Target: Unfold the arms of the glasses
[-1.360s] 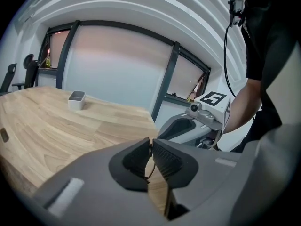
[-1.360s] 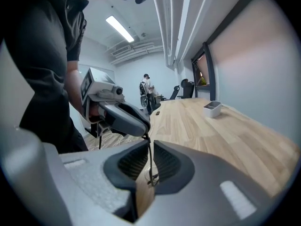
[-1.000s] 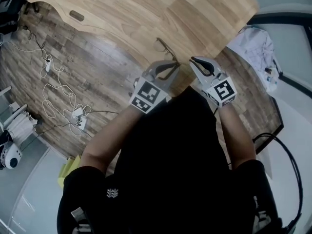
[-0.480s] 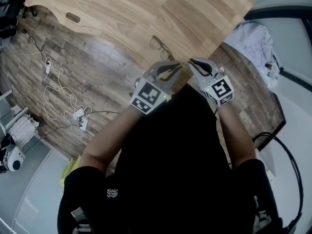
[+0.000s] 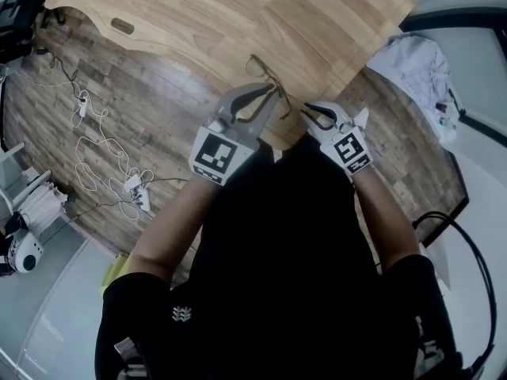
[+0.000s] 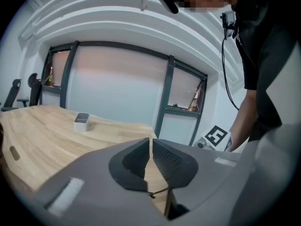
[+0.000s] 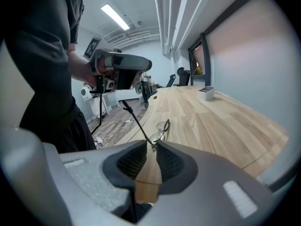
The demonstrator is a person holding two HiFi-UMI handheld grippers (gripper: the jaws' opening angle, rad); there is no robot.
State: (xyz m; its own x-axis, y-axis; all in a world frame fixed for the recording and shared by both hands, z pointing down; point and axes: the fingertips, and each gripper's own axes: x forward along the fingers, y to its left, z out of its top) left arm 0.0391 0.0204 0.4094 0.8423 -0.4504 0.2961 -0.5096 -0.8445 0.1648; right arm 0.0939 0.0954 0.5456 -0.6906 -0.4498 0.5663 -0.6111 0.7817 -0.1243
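Thin wire-rimmed glasses (image 5: 261,71) lie near the front edge of the wooden table (image 5: 238,14). My left gripper (image 5: 272,92) hangs raised above them, its jaws almost together on one dark arm of the glasses; a thin piece of that arm (image 6: 159,191) shows low between the pads. In the right gripper view this arm (image 7: 137,124) slants up from the lenses (image 7: 162,126) toward the left gripper (image 7: 123,72). My right gripper (image 5: 305,111) sits right of the glasses. Its jaws have just been opening: a narrow gap shows, with the hinge end just past the fingertips (image 7: 151,145) and nothing pressed.
A small grey box (image 7: 206,92) stands far back on the table. White cables and a power strip (image 5: 103,157) lie on the floor to the left, and a white cloth (image 5: 416,74) lies at the right. The table's front edge (image 5: 273,137) runs just under both grippers.
My left gripper has risen and moved toward the glasses. The right gripper has dropped lower and nearer to me.
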